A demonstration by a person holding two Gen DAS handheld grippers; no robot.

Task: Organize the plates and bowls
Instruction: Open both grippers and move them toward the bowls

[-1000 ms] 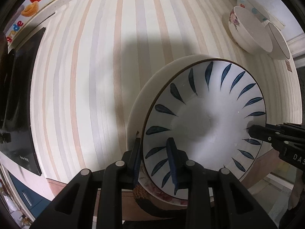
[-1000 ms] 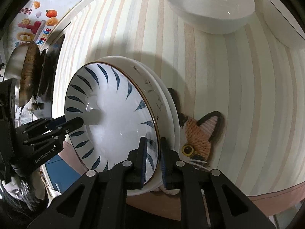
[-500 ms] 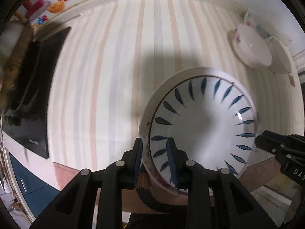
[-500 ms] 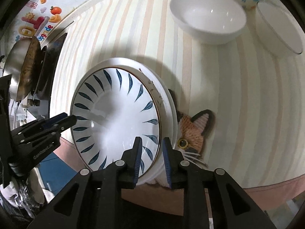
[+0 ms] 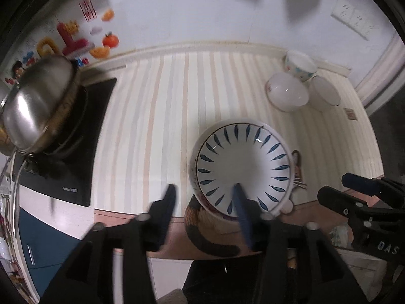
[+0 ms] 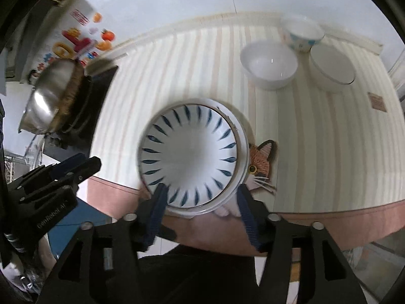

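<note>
Jaws of both grippers gape above stacked plates (image 5: 243,169).

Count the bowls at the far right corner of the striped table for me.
3: a plain white bowl nearest, a blue-patterned bowl behind it by the wall, and a dark-rimmed white bowl to its right. None looks hidden.

white plate (image 6: 189,157), blue leaf-like strokes

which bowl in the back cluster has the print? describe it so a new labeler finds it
Start at the striped tablecloth and go to its far right corner by the wall, where three bowls sit together. The patterned bowl is the rearmost, nearest the wall. Only it has blue shapes on its outside; the other two look mostly white.
</note>
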